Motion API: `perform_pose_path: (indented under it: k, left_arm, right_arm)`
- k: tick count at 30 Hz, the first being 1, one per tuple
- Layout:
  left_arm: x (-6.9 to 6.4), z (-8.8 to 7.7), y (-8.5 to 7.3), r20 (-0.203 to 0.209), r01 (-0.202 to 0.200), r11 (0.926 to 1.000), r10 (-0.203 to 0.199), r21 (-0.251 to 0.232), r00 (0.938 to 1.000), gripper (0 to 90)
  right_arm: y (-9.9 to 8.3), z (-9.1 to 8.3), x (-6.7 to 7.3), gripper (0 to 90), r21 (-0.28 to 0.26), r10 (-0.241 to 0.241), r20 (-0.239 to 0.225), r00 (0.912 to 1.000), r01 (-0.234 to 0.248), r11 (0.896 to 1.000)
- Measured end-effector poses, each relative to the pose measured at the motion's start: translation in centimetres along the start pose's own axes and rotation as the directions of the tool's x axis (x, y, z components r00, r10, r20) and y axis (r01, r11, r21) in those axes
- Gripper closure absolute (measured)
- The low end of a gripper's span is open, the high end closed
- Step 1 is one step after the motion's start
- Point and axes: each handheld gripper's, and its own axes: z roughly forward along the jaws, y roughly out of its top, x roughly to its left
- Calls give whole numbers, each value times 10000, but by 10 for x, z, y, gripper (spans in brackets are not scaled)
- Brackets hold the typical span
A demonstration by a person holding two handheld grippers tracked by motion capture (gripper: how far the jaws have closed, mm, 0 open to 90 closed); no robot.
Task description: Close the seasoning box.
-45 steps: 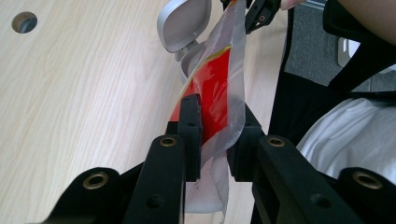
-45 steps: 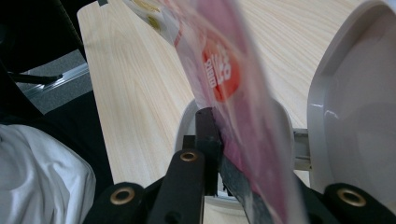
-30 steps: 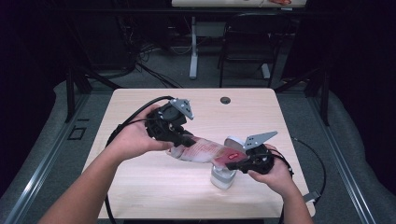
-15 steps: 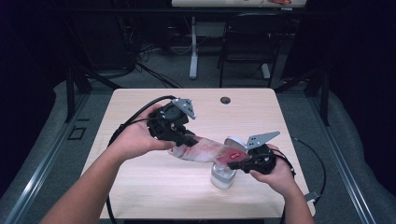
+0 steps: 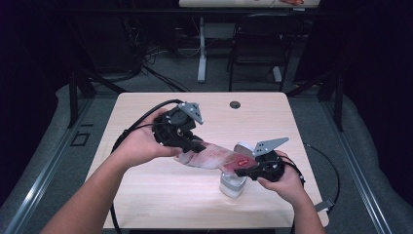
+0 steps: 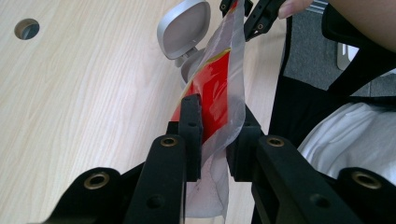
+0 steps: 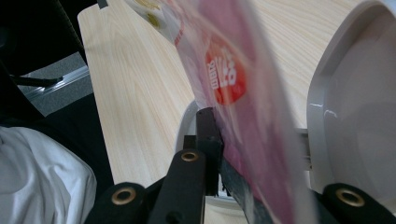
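A clear plastic pouch with red print point(image 5: 214, 157) is stretched in the air between the two grippers, above the right half of the wooden table point(image 5: 146, 195). The left gripper point(image 5: 192, 145) clamps the pouch's left end; in the left gripper view its two black jaws are pressed together on the crinkled plastic point(image 6: 219, 107), one pad on each face, with a loose tail of the pouch hanging below them toward the camera. From there the pouch runs away from the jaws toward the right gripper point(image 6: 252, 11), seen farther off at the top of that view.

The right gripper point(image 5: 243, 170) is closed on the pouch's right end. In the right gripper view the pouch point(image 7: 233, 74) rises from between the jaws, blurred and very close, its red label just above the left pad.

Directly under the pouch's right end stands a small grey bin point(image 5: 233, 184) near the table's right front corner, its hinged lid point(image 5: 243, 147) swung up. The lid's pale inner face point(image 7: 359, 107) sits just beside the pouch in the right gripper view. A round cable hole point(image 5: 235, 104) lies near the table's far edge, well apart from the grippers.
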Motion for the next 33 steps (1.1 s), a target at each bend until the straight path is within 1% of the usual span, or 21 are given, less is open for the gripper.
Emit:
perform_pose_path:
  k: [4, 6, 9, 10, 12, 14, 17, 19, 22, 28, 33]
  left_arm:
    - [0, 0, 1, 7, 19, 10000, -19, -12, 10000, 791]
    - [0, 1, 1, 21, -43, 10000, 43, -32, 10000, 791]
    - [0, 2, 2, 30, -3, 10000, 3, -68, 10000, 791]
    - [0, 2, 3, 31, -65, 10000, 65, -54, 10000, 791]
    - [-1, 3, 3, 65, -64, 10000, 64, -64, 10000, 792]
    - [-1, 3, 3, 83, -67, 10000, 67, -68, 9999, 792]
    - [-1, 3, 2, 104, -16, 10000, 17, -81, 9999, 792]
    - [0, 3, 3, 111, -110, 9999, 111, -85, 9999, 793]
    - [0, 4, 3, 112, -135, 9999, 136, -92, 9998, 792]
    - [-1, 5, 4, 192, -53, 9999, 55, -121, 9998, 792]
    - [-1, 6, 6, 237, -102, 9999, 105, -103, 9997, 792]
  right_arm:
    - [0, 0, -1, 880, -26, 50, 36, 10000, -50, 10000]
    - [0, -1, -2, 879, -23, 50, 63, 10000, -50, 10000]
    - [-1, -3, -3, 879, -75, 112, 122, 9999, -112, 9999]
    - [-1, -4, -3, 879, -97, 109, 138, 9998, -107, 9999]
    - [-2, -5, -3, 878, -157, 180, 179, 9997, -177, 9997]
    - [-2, -6, -3, 879, -95, 144, 209, 9997, -142, 9999]
    - [-2, -6, -3, 878, -28, 84, 150, 9999, -84, 10000]
    - [-3, -7, -3, 879, -6, 106, 153, 9998, -106, 9999]
    - [-4, -9, -3, 879, 0, 88, 124, 9999, -88, 10000]
    - [-5, -12, -2, 880, -33, 105, 131, 9999, -104, 9999]
    - [-7, -14, -2, 881, 22, 110, 93, 9999, -110, 9999]
